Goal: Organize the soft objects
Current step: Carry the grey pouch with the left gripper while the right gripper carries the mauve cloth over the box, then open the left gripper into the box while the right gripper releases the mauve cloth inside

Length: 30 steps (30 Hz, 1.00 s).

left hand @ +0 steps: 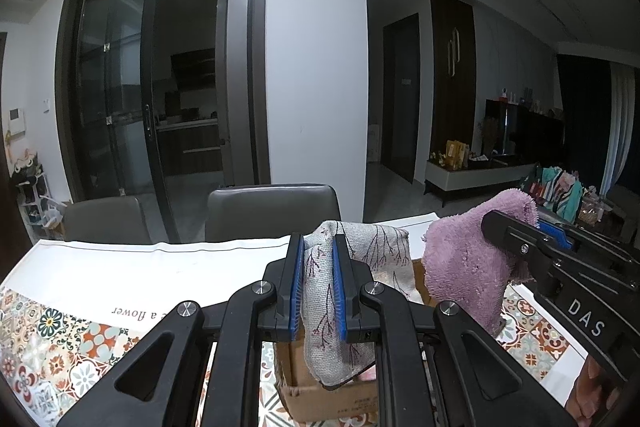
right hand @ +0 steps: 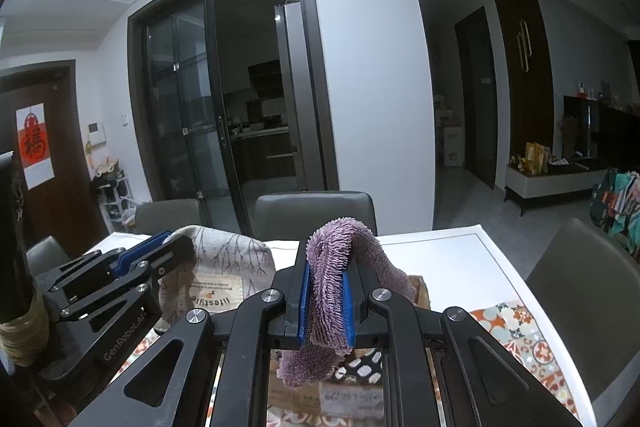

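Cloths hang lifted above the cardboard box point(left hand: 320, 399): left gripper point(left hand: 318, 291) clamps the grey printed cloth point(left hand: 360, 251), right gripper point(right hand: 326, 307) clamps the purple towel point(right hand: 340, 267). Sorting looks midway; neither is put down yet.

The worktop's white cloth point(left hand: 168, 279) carries a line of print near its patterned edge, upside down to the camera; only "a flower" can be read. White letters "DAS" stand on the black arm of the right hand-held gripper point(left hand: 532, 223). The left hand-held gripper point(right hand: 160, 247) bears "GenRobot.AI" on its arm. A sewn label on the grey branch-print cloth point(right hand: 240, 255) reads "lifestyle", its smaller lines too fine to read. A red sign point(right hand: 34, 145) on the brown door point(right hand: 60, 163) shows one Chinese character.
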### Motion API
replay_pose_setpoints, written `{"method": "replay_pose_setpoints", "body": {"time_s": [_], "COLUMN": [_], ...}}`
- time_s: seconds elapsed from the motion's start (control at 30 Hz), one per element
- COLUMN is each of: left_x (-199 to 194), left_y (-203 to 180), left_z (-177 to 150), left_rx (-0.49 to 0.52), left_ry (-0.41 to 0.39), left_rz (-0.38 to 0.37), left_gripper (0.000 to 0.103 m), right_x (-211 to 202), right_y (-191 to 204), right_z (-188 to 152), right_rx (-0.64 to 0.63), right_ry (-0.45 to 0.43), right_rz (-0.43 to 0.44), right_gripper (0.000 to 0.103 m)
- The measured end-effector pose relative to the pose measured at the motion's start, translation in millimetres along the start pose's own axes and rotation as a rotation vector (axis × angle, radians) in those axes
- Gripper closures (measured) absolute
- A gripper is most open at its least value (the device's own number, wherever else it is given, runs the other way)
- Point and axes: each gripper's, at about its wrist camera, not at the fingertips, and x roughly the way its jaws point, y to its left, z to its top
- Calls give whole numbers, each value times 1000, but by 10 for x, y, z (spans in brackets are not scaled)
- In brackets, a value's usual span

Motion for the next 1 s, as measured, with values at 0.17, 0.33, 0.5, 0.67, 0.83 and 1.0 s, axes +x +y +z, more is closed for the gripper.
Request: {"method": "replay_pose_setpoints", "body": {"time_s": [0.17, 0.33, 0.5, 0.67, 0.83, 1.0], "left_x": [221, 427, 618, 761, 877, 985], "left_y": [-11, -57, -90, -132, -190, -241], "left_z": [-42, -86, -174, -292, -433, -548], "left_rx": [7, 26, 45, 50, 76, 92], "left_ry": [28, 70, 120, 177, 230, 279], "left_rz": [3, 2, -3, -19, -21, -24], "left_gripper": [88, 88, 88, 88, 88, 88], "right_x": [232, 453, 655, 801, 912, 1000], "right_y": [-76, -154, -224, -342, -418, -462], "right_z": [-47, -116, -217, -351, -485, -608], "right_rx": [5, 4, -6, 20, 40, 42], "right_ry": [36, 81, 135, 193, 249, 313], "right_rz": [6, 9, 10, 19, 24, 20], "right_gripper": [88, 88, 88, 88, 88, 88]}}
